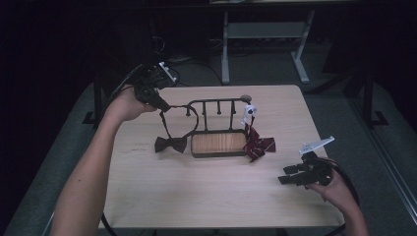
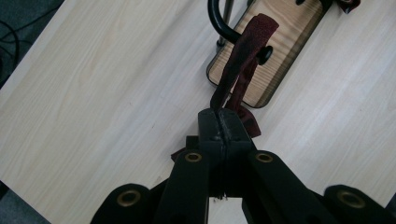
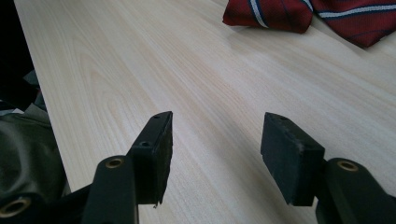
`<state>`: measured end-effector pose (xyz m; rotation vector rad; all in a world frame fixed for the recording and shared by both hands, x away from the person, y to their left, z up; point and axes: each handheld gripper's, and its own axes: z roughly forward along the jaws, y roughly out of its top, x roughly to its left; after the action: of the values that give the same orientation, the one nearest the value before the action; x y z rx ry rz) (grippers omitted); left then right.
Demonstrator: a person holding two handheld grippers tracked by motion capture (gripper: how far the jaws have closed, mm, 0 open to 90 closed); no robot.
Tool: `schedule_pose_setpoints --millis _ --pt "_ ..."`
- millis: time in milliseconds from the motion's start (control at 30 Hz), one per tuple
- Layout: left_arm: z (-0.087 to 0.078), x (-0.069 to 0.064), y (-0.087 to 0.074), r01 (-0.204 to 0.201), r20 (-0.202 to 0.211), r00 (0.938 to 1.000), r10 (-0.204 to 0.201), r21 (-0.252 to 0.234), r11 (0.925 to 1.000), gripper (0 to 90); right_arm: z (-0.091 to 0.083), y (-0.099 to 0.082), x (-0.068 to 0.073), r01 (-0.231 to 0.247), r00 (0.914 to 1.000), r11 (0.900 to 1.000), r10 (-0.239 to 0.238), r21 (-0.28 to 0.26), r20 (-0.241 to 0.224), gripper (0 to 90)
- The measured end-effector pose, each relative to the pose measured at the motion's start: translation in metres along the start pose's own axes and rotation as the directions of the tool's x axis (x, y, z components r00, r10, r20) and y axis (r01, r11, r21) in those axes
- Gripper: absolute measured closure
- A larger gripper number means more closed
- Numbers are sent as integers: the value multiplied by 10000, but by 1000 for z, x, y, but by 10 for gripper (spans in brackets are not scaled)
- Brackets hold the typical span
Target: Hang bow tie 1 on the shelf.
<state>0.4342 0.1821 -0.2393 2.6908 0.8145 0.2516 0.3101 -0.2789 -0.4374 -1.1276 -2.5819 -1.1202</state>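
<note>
High view: a pale wooden desk (image 1: pixel 206 191) stands in a dark room, with a black rack (image 1: pixel 219 129) on a wooden base at its middle. The left gripper (image 1: pixel 160 104) near the far left corner holds the strap of a dark bow tie (image 1: pixel 171 144). A red striped bow tie (image 1: pixel 259 144) hangs at the rack's right end.

Left gripper view: fingers (image 2: pixel 211 128) are clamped on the strap (image 2: pixel 243 60), which loops over a peg.

Right gripper view: the right gripper (image 3: pixel 215 149) has its fingers apart over bare desk near the right edge.
</note>
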Motion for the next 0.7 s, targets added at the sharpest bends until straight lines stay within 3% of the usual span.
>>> schedule_pose_setpoints --millis 700 --pt "12 8 4 186 -59 9998 -184 351 9992 896 -1 0 -1 -12 10000 10000 12 -57 -33 436"
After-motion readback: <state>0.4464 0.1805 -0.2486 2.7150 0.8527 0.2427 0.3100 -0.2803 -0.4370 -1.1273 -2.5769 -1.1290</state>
